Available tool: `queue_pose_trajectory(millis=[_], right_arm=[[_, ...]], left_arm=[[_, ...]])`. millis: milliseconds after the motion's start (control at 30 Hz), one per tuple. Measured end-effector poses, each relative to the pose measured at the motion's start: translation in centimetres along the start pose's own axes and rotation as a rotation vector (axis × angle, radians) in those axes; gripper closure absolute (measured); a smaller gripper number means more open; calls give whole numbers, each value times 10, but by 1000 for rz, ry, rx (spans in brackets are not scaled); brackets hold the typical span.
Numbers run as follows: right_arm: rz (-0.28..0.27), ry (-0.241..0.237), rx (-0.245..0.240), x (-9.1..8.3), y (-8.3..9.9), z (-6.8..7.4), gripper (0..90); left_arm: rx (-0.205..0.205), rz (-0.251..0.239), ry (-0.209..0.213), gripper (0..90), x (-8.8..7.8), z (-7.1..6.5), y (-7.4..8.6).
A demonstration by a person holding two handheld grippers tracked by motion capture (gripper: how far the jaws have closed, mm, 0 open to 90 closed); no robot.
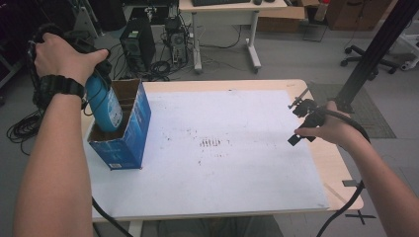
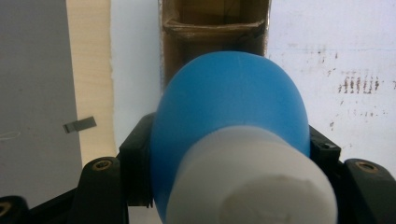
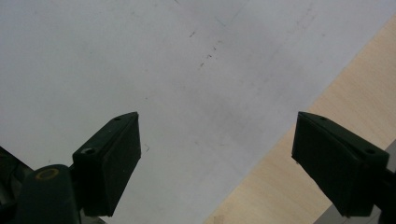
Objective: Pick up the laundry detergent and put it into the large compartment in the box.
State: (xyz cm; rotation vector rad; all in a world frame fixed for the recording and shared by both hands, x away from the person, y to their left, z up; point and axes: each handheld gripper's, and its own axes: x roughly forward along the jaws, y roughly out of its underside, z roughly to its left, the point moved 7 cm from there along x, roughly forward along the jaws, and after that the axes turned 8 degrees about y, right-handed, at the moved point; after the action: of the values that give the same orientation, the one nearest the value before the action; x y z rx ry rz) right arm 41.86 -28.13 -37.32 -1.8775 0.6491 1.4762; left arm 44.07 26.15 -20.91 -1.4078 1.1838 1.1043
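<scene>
A blue bottle [image 1: 104, 104] with a white cap hangs tilted over an open blue cardboard box [image 1: 127, 136] at the table's left edge, its lower end inside the box's mouth. My left gripper [image 1: 97, 74] is shut on the bottle's upper part. In the left gripper view the black jaws press both sides of the blue bottle [image 2: 229, 107], whose white cap faces the camera, and the brown inside of the box [image 2: 215, 28] lies beyond. My right gripper [image 1: 299, 122] rests at the table's right edge; its jaws stand wide apart with nothing between them around the right gripper [image 3: 217, 154].
A white sheet [image 1: 222, 148] with dark scuff marks covers most of the wooden table [image 1: 336, 168]. Beyond the far edge stand a desk [image 1: 225, 19], computer towers [image 1: 136, 44] and loose cables. A black post [image 1: 375, 49] rises at the right.
</scene>
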Motion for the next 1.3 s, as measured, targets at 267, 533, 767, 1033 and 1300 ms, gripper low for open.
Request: queue_pose_trajectory(millis=[267,533,767,1033,1300], right_arm=[[-1,-3,2,0,1,0,157],[-1,-1,5,0,1,0,157],[3,-1,7,1,3,-1,157],[6,0,8,2,4,-1,156],[8,1,2,3,4,0,157]], left_arm=[[5,10,-4,371,10,0,0],[10,19,4,371,19,-1,0],[12,30,8,371,28,-1,-1],[14,39,11,371,35,0,-1],[13,42,15,371,42,2,0]])
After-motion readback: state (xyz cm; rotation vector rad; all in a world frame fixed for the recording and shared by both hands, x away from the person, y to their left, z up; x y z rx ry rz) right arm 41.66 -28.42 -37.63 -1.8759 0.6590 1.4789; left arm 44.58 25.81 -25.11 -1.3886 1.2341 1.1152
